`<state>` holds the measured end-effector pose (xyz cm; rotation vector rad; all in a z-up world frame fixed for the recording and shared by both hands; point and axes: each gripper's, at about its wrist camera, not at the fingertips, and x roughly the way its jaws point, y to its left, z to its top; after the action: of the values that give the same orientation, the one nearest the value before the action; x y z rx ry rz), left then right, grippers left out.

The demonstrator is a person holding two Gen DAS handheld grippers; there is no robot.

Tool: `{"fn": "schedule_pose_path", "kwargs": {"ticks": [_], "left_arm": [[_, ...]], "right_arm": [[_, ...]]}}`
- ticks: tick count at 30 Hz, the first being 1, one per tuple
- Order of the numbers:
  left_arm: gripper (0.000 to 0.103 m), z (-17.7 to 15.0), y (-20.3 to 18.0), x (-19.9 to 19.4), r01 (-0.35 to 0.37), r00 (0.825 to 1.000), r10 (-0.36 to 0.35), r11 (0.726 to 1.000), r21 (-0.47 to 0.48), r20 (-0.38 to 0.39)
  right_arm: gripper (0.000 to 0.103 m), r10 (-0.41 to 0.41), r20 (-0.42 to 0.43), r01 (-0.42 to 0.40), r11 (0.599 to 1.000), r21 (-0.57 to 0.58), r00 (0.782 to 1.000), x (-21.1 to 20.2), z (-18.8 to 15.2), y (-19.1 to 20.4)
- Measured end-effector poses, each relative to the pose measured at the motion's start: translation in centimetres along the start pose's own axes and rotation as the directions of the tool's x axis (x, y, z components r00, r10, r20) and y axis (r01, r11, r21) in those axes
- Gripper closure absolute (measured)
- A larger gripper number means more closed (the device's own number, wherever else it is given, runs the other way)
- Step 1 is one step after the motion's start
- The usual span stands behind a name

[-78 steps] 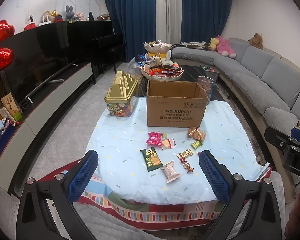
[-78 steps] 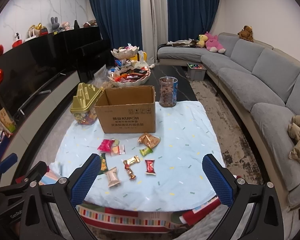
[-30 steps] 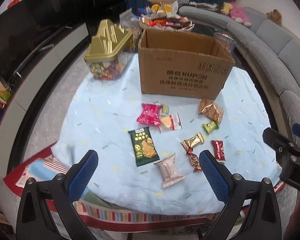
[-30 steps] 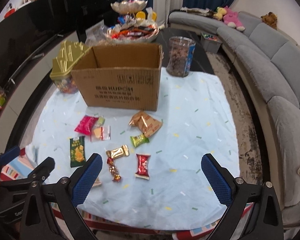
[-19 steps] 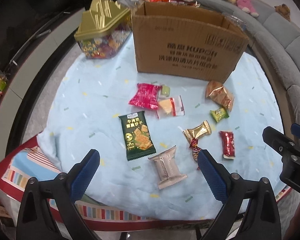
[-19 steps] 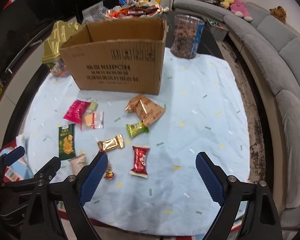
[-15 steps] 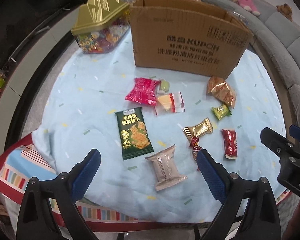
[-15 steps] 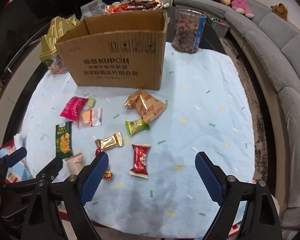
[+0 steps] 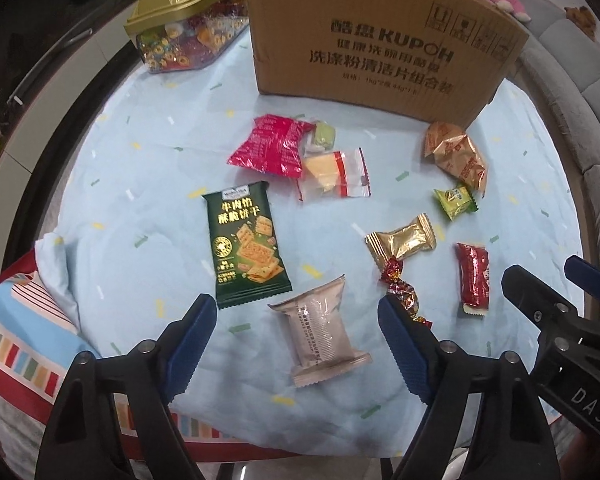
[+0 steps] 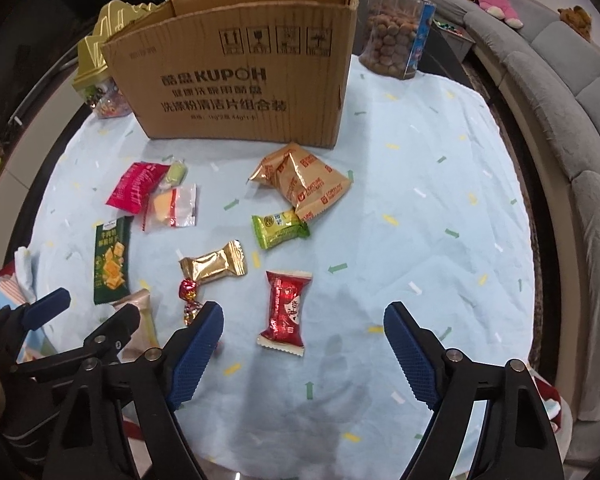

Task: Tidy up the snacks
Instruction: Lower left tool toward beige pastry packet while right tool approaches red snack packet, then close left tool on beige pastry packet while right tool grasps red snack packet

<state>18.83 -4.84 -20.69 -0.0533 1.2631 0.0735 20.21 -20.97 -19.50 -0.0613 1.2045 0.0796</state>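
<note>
Here the snacks lay loose on the pale blue surface [image 9: 112, 184] below the open cardboard box [image 10: 236, 80], presumably their destination; the left claw [image 9: 292, 330] gaped empty around the beige wafer pack [image 9: 320, 330] at lower centre, likely lining up a grasp; the right claw [image 10: 300, 330] likewise gaped empty around the red candy packet [image 10: 286, 306].
</note>
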Motion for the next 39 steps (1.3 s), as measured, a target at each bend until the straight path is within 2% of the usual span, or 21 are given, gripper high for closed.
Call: {"fn": "schedule_pose_path", "kwargs": {"ticks": [6, 8, 16, 24, 26, 31, 33, 39], "left_arm": [[0.028, -0.3, -0.4, 1.8, 0.005, 0.999, -0.006, 1.0, -0.011, -0.048], [0.029, -0.4, -0.6, 2.3, 0.008, 0.998, -0.009, 1.0, -0.015, -0.064], [0.037, -0.4, -0.2, 3.6, 0.01, 0.995, -0.013, 0.999, -0.034, -0.1], [0.045, -0.7, 0.5, 4.9, 0.005, 0.992, -0.009, 0.999, -0.033, -0.122], [0.046, -0.9, 0.6, 5.0, 0.006, 0.992, -0.01, 0.999, -0.032, -0.123], [0.06, -0.9, 0.5, 5.0, 0.02, 0.993, -0.023, 0.999, -0.026, -0.115], [0.067, -0.9, 0.3, 5.1, 0.023, 0.993, -0.025, 1.0, -0.017, -0.113], [0.073, -1.0, -0.2, 5.2, 0.035, 0.993, -0.035, 0.999, -0.004, -0.111]], "right_arm": [[0.022, 0.013, -0.036, -0.013, 1.0, 0.004, 0.999, 1.6, -0.1, 0.0], [0.026, 0.021, -0.05, -0.021, 1.0, 0.002, 0.999, 2.2, -0.1, 0.2], [0.028, 0.021, -0.09, -0.021, 1.0, 0.004, 0.996, 4.1, -0.1, 0.3], [0.045, 0.028, -0.135, -0.026, 1.0, 0.012, 0.99, 5.7, -0.5, 0.3], [0.054, 0.033, -0.144, -0.03, 0.999, 0.022, 0.989, 6.0, -0.6, 0.1], [0.068, 0.042, -0.154, -0.038, 0.999, 0.026, 0.987, 6.4, -0.4, 0.0], [0.077, 0.041, -0.153, -0.038, 0.999, 0.02, 0.987, 6.3, -0.4, 0.1], [0.08, 0.053, -0.144, -0.048, 0.998, 0.039, 0.988, 6.1, -0.8, 0.2]]}}
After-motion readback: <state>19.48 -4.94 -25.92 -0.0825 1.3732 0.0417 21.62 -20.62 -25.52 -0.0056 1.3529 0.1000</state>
